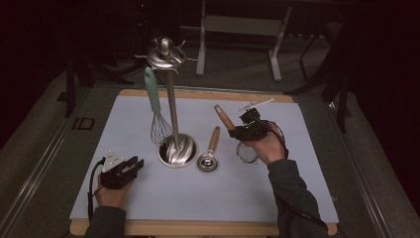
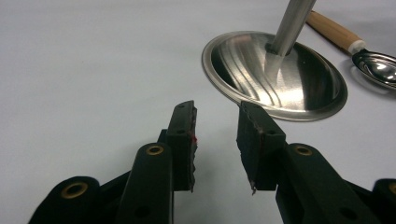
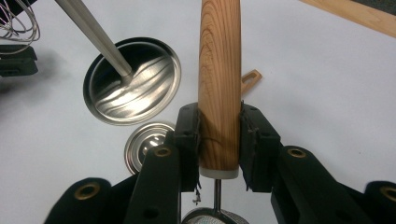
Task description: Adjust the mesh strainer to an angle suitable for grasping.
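room: dark all round; grey metal frame legs stand on the floor beyond the stand.
surface: pale mat on a wooden-edged table; everything lies on it around the steel utensil stand.
stand: round dished base, thin upright pole, domed cap on top.
whisk: hangs from the stand's cap by a mint handle, wires just beside the pole.
scoop: steel bowl with wooden handle, just right of the stand's base.
strainer: small mesh strainer with a pale wooden handle, held lifted, right of the stand beyond the scoop.
right gripper: jaws clamped on the strainer's handle near its white collar.
left gripper: jaws apart, holding nothing, resting on the mat left of the stand's base.
hard to make out: the strainer's mesh is mostly hidden under the right hand.
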`<state>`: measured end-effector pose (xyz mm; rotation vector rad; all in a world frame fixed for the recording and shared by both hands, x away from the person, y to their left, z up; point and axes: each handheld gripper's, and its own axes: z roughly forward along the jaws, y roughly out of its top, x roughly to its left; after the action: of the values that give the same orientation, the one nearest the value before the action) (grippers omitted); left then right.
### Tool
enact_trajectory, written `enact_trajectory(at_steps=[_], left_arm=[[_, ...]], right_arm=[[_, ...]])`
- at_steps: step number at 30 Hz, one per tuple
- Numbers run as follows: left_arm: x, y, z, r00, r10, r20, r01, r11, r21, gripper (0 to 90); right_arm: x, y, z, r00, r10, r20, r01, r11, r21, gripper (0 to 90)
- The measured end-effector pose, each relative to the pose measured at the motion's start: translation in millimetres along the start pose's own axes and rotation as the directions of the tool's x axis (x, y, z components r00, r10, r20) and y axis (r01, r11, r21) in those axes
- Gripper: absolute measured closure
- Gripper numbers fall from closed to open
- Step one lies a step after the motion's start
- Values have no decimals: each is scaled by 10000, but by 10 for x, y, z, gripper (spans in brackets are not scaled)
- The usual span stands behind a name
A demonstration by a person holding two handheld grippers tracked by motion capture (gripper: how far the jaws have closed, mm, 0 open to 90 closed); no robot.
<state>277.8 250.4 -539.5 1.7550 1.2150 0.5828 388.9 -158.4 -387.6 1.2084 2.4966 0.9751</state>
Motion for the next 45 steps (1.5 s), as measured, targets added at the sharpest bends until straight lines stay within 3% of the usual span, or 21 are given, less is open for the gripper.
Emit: enact_trajectory(at_steps=[10, 14, 22, 45], left_arm=[[0, 1, 1, 10000, 12, 4, -12, 10000, 24, 670], [1, 1, 1, 10000, 14, 10, -14, 10000, 25, 670], [-1, 1, 3, 10000, 6, 9, -6, 10000, 9, 670], [-1, 1, 2, 10000, 22, 15, -22, 10000, 17, 670]], right_arm=[[7, 33, -42, 10000, 23, -18, -24, 9997, -232, 708], [17, 57, -94, 9996, -90, -250, 77, 9987, -499, 708], [67, 94, -168, 9990, -343, -285, 319, 9961, -817, 708], [314, 206, -436, 9877, -1480, -496, 1369, 9741, -1802, 708]])
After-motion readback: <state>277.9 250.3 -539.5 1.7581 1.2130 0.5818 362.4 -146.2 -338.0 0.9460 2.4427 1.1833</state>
